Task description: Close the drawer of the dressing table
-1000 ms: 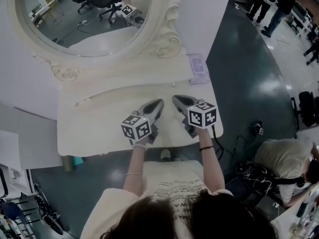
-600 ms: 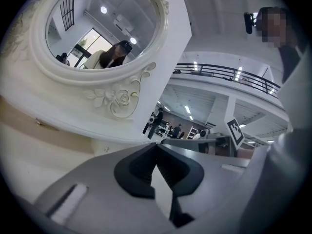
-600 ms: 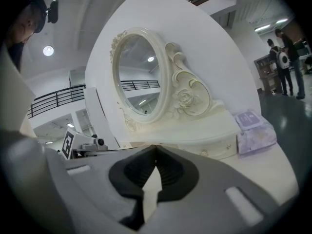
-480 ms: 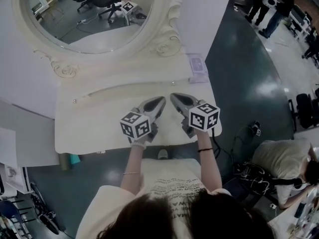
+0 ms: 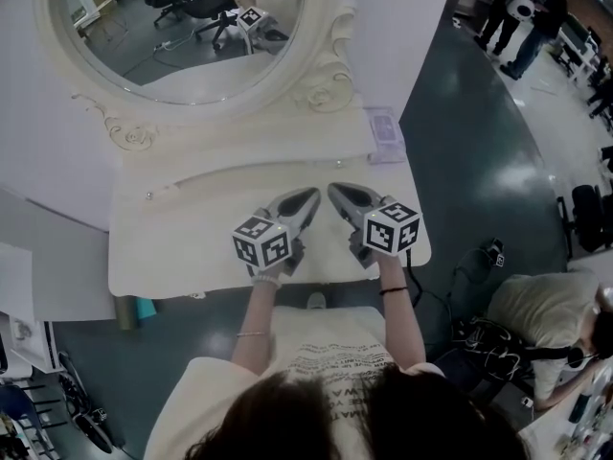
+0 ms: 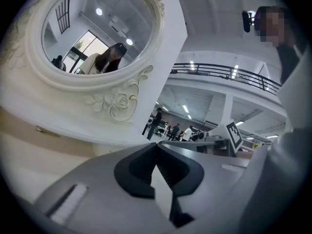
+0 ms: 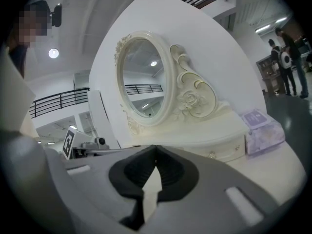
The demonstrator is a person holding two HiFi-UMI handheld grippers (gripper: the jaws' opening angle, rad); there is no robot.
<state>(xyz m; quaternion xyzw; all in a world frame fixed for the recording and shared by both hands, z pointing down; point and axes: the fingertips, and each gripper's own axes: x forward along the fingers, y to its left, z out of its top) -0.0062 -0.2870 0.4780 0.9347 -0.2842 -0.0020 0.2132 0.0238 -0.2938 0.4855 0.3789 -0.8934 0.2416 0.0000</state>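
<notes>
1. the table (image 5: 163, 257) is cream and fills the middle of the head view. the round mirror (image 5: 182, 27) is at the upper left.
2. the drawer (image 5: 239, 176) is in the low step under the mirror. it shows as a thin curved band across the middle of the frame, just above both grippers. in the right gripper view it is at the lower right (image 7: 224, 152), with a tiny knob (image 7: 212, 155) on its front.
3. the drawer front looks even with the step, so i think it is pushed in, or nearly.
4. the left gripper (image 5: 308, 197) hangs over the table top, near the drawer but not touching it. its jaws are pressed together at the tips and hold nothing.
5. the right gripper (image 5: 335, 190) is just beside it. its jaws are pressed together too, with nothing in them.
6. a purple box (image 5: 383, 132) sits at the right end of the step.
7. i think the drawer is small, hard and light, and slides straight in.
8. the best spot to push is the flat front near the middle, so it goes in straight.
9. the knob is tiny and may slip. the mirror trim looks easy to chip.
</notes>
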